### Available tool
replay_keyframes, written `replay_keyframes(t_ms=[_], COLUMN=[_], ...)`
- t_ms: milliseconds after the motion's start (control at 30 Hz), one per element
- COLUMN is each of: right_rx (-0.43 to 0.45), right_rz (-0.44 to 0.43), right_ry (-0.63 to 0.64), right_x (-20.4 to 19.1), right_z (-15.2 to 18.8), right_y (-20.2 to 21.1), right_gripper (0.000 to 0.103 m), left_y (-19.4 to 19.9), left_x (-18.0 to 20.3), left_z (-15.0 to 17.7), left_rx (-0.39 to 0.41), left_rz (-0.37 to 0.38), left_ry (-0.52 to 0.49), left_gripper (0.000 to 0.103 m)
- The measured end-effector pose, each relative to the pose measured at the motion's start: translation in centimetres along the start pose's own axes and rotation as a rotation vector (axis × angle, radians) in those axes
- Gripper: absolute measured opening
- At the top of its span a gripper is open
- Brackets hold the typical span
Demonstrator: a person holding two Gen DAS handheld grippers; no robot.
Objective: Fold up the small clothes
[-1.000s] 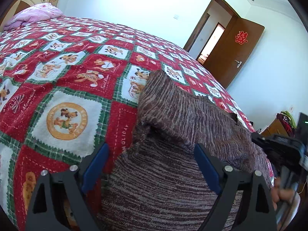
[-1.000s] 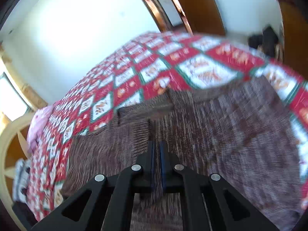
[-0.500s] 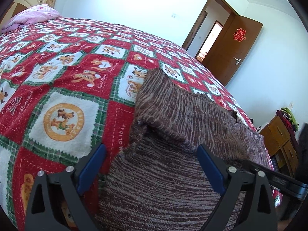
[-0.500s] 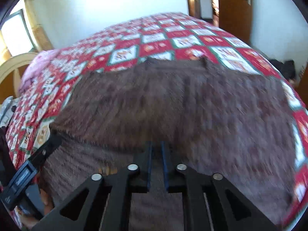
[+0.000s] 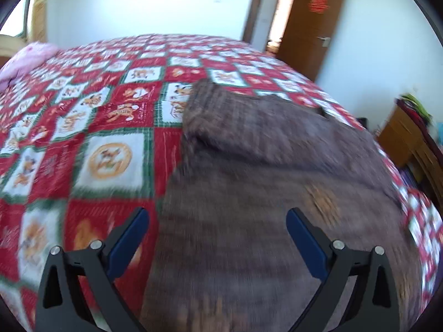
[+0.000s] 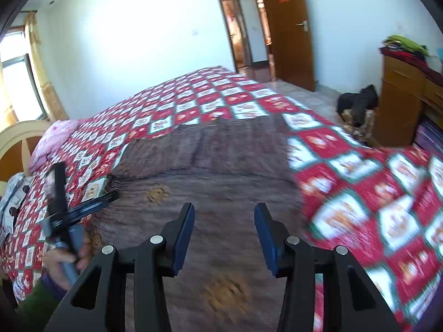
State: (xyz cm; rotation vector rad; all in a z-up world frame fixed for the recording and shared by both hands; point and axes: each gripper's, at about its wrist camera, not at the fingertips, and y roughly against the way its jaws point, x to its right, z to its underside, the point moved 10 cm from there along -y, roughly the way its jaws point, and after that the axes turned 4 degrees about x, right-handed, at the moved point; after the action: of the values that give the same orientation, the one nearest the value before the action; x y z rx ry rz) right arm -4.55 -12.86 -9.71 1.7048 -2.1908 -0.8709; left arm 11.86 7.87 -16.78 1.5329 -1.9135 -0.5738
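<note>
A brown striped knit sweater lies on the red patterned bedspread, with a folded-over flap across its far half. My left gripper is open and empty above the sweater's near left part. In the right wrist view the sweater fills the middle, with orange patches on it. My right gripper is open and empty above its near part. The left gripper's body shows at the sweater's left edge, held in a hand.
A pink pillow lies at the bed's head. A brown door stands open beyond the bed. A wooden dresser with piled clothes stands to the right, with a dark bundle on the floor.
My right gripper has let go of the sweater and opened, after laying the flap down. Both grippers have pulled back and up from the sweater. The left stayed open.
</note>
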Motion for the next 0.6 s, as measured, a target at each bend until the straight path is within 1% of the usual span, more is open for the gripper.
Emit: replay_keyframes(t_ms=[67,167,300,400,467,533,567,600], right_rx=[0.010,0.015,0.013,0.006,0.002,0.001,0.003,0.005], right_rz=[0.011,0.010,-0.015,-0.026,-0.039,-0.059,-0.061,-0.061], right_ry=[-0.022,-0.032,-0.036,-0.043,-0.059,-0.077,-0.077,-0.068], right_x=[1.5,2.3,2.2,1.9,1.7,1.2,1.0,0.6], right_z=[1.2,2.6,3.7,4.2,4.4,4.6,4.6,4.7], right_y=[1.8,3.3,4.2,4.2,4.1,4.0,4.1,4.3], right_gripper=[0.047,0.047,0.047,0.047,0.047,0.047,0.047,0.047], left_y=[2.6,6.7,9.9,10.8,10.7,10.1,9.9,10.2], left_x=[-0.4,-2.5,-4.9,-5.4,-5.6,-6.0,-6.1,-6.1], left_z=[1.5,4.2,7.6,10.0,11.3,12.6,13.1,13.2], left_rx=[-0.008,-0.022,-0.060,-0.100,-0.127,-0.176,-0.186,-0.170], left_rz=[0.018,0.030,0.028,0.049,0.038,0.035,0.035,0.036], left_ry=[-0.030,-0.049,-0.046,-0.041,-0.035,-0.023,-0.013,-0.015], left_gripper=[0.101,0.101,0.101,0.099,0.094,0.084,0.083,0.083])
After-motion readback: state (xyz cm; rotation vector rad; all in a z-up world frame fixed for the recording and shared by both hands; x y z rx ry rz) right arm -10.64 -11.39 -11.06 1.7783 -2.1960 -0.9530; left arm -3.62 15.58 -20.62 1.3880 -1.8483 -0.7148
